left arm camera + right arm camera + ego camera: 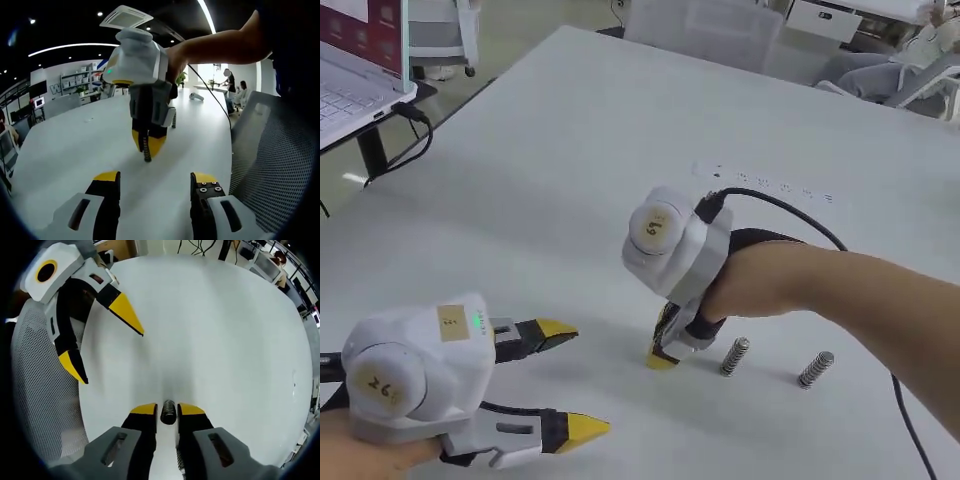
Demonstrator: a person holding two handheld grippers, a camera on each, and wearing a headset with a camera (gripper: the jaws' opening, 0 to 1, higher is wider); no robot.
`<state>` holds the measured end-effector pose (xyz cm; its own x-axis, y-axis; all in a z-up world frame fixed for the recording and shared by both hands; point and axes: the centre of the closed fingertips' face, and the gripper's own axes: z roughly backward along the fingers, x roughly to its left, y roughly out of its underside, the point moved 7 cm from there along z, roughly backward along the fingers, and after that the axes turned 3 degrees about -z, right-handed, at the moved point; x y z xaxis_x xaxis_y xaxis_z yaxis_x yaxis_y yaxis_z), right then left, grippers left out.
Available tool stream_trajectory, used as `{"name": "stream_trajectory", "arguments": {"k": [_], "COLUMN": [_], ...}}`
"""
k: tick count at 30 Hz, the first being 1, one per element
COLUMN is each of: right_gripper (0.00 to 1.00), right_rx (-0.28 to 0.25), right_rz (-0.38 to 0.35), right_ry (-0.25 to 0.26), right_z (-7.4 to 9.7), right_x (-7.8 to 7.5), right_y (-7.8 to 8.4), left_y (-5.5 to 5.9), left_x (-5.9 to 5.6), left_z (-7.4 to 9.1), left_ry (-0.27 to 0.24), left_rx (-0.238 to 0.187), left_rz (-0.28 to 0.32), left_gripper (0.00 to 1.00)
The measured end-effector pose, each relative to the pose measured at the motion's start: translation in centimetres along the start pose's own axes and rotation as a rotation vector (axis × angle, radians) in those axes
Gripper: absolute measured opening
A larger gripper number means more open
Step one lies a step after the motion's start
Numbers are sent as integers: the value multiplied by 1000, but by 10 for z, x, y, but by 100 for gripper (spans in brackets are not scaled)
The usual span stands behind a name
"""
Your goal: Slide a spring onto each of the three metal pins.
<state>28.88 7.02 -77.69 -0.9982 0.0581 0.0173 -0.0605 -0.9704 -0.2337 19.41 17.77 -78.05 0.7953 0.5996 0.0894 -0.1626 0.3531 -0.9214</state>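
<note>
Head view: a broad white desk (550, 150) takes up most of the scene, and a laptop (350, 80) with a dark red screen stands beyond its left edge; the screen text is too small to read. The left gripper (570, 378) sits at the desk's near left corner, its yellow-tipped jaws spread wide with nothing between them. A round sticker (382, 388) on its white housing bears handwritten digits that look like "26". The right gripper (660, 358) points steeply down at the desk not far from the near edge, with a black cable (790, 212) running from its housing. Its own round sticker (655, 228) also carries handwritten digits, which I cannot read with confidence. A white power strip (770, 185) lies flat toward the far right of the desk, its markings illegible. In the right gripper view the jaws are drawn close together, pinching a dark coil spring (168, 412) seen end-on between the yellow tips. In the left gripper view that spring hangs upright below the tips, its lower end at the desk surface; whether it touches I cannot tell. Two loose springs (735, 356) (816, 369), short, silvery and tightly coiled, lie just right of the right gripper, parallel and apart from each other.
</note>
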Motion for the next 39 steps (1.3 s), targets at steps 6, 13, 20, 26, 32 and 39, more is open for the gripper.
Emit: {"name": "stream_trajectory", "arguments": {"k": [6,13,20,26,32,39], "right_gripper": [16,18,19,21,24,25], "right_rx": [-32,-73,-139,-218,-320,-397], "right_rz": [-17,-26,-50,-71,-115,-161], "right_ry": [14,34,53,80,95,137], "right_z": [9,22,37,54,73,89], "right_x": [-1,-1,3,9,19,27], "right_y": [2,5,8,14,22,40], "left_y": [-1,-5,-11,-17,-21,-28], "left_x": [-1,0,0,1,2,-2], "left_z": [-1,-2,-4,-3,-3,-5], "left_ry": [4,3,7,6,1,7], "left_rx": [-1,-3,1,2,-2,-5], "left_rz": [-4,-13,-27,-36,-36,-44], "left_gripper": [52,52,52,52,52,52]}}
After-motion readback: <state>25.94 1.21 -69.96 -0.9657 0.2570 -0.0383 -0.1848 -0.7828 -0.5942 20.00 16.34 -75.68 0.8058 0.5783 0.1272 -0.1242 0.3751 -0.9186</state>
